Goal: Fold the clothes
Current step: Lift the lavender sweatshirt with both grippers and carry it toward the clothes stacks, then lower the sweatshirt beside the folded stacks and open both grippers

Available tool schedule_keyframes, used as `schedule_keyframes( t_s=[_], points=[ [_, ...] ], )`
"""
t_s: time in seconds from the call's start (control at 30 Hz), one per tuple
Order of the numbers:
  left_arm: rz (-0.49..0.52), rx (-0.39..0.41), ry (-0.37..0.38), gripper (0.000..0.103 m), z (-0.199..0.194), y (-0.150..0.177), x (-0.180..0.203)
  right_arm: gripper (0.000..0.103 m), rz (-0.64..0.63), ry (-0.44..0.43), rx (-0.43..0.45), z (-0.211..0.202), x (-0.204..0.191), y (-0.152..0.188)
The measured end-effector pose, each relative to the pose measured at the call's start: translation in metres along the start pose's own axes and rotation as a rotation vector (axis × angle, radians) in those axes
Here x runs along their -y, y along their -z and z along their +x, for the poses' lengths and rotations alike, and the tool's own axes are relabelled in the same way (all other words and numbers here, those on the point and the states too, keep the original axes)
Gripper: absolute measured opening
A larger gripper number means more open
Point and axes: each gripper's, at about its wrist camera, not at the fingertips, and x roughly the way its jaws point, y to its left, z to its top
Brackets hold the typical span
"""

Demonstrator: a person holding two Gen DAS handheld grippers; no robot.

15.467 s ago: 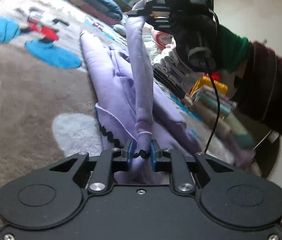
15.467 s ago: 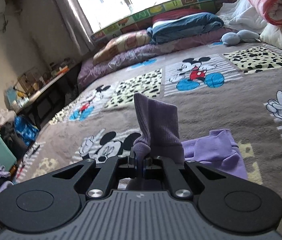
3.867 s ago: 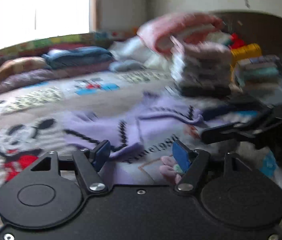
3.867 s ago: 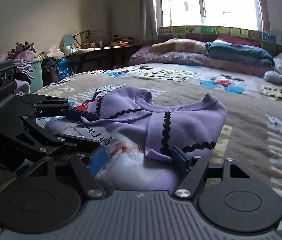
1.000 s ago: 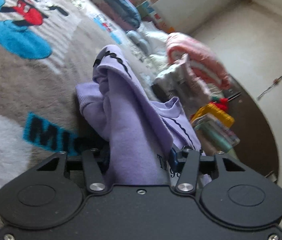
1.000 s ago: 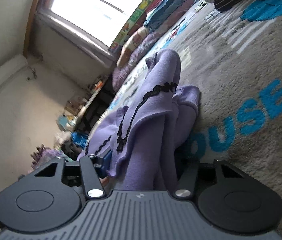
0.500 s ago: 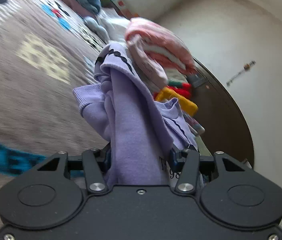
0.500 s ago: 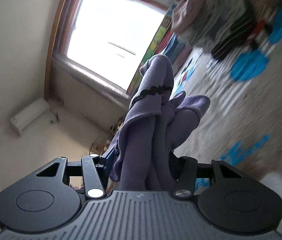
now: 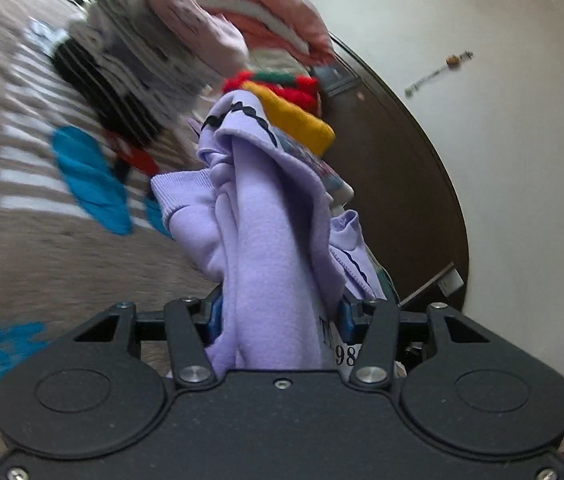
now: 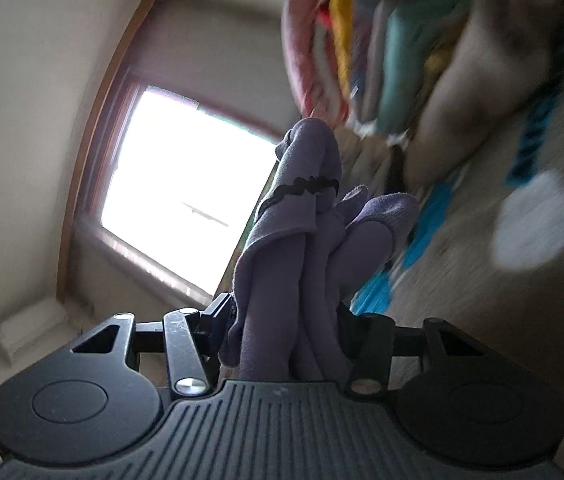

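A folded lilac sweater (image 9: 270,248) with black wavy trim is clamped thick between the blue pads of my left gripper (image 9: 280,314), which is shut on it. The same sweater (image 10: 302,252) bulges out of my right gripper (image 10: 282,326), also shut on it, and this view is rolled sideways. The garment hangs off the bed between the two grippers. Straight beyond it in the left wrist view rises a stack of folded clothes (image 9: 186,36), with a yellow piece (image 9: 294,120) nearest the sweater's top.
The brown cartoon-print bedspread (image 9: 42,216) lies to the left, a dark wooden headboard (image 9: 410,184) and white wall to the right. The right wrist view shows the bright window (image 10: 186,196) and a blurred pile of folded clothes (image 10: 386,48).
Both grippers have carried the sweater across the bed toward the stack of folded clothes, which now fills the view ahead. The right wrist view has rolled further sideways. The grip is unchanged.
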Motion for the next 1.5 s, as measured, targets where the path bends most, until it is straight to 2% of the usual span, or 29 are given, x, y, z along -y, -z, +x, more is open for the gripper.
schedule_keyframes(
  t_s=[0.2, 0.47, 0.57, 0.73, 0.77, 0.8, 0.83, 0.87, 0.97, 1.1, 1.2, 1.33, 1.47, 1.5],
  points=[
    [0.029, -0.065, 0.035, 0.048, 0.039, -0.003, 0.012, 0.052, 0.024, 0.030, 0.106, -0.018, 0.016, -0.019],
    [0.020, -0.082, 0.077, 0.048, 0.070, -0.008, 0.024, 0.052, 0.038, 0.036, 0.213, -0.023, 0.031, -0.039],
    [0.004, -0.049, 0.077, 0.048, 0.075, -0.003, 0.029, 0.052, 0.010, 0.037, 0.214, -0.021, 0.033, -0.050],
    [-0.053, 0.027, 0.109, 0.049, 0.080, 0.012, 0.031, 0.052, 0.035, 0.032, 0.155, -0.028, 0.049, -0.084],
    [-0.064, 0.033, 0.084, 0.050, 0.087, 0.017, 0.024, 0.052, 0.038, 0.053, 0.152, -0.028, 0.052, -0.089],
    [-0.063, -0.002, 0.015, 0.056, 0.101, 0.023, 0.014, 0.052, 0.040, 0.086, 0.158, -0.028, 0.056, -0.092],
    [-0.069, -0.083, -0.095, 0.055, 0.119, 0.030, 0.002, 0.059, 0.042, 0.119, 0.164, -0.029, 0.060, -0.095],
    [-0.080, -0.078, -0.107, 0.051, 0.118, 0.034, -0.001, 0.062, 0.048, 0.179, 0.176, -0.027, 0.070, -0.097],
    [-0.113, -0.064, -0.139, 0.055, 0.114, 0.045, -0.009, 0.060, 0.112, 0.376, 0.180, -0.016, 0.115, -0.102],
    [-0.146, -0.036, -0.132, 0.057, 0.088, 0.051, -0.011, 0.060, 0.046, 0.385, 0.209, -0.020, 0.104, -0.100],
    [-0.124, -0.037, -0.142, 0.061, 0.071, 0.054, -0.009, 0.070, 0.003, 0.388, 0.257, -0.026, 0.092, -0.097],
    [-0.061, -0.049, -0.156, 0.068, 0.051, 0.062, 0.003, 0.076, -0.071, 0.413, 0.324, -0.038, 0.070, -0.093],
    [0.023, -0.047, -0.185, 0.077, 0.026, 0.069, 0.017, 0.077, -0.154, 0.430, 0.302, -0.047, 0.040, -0.083],
    [0.042, -0.040, -0.191, 0.079, 0.019, 0.070, 0.021, 0.080, -0.174, 0.433, 0.295, -0.049, 0.032, -0.079]
  ],
)
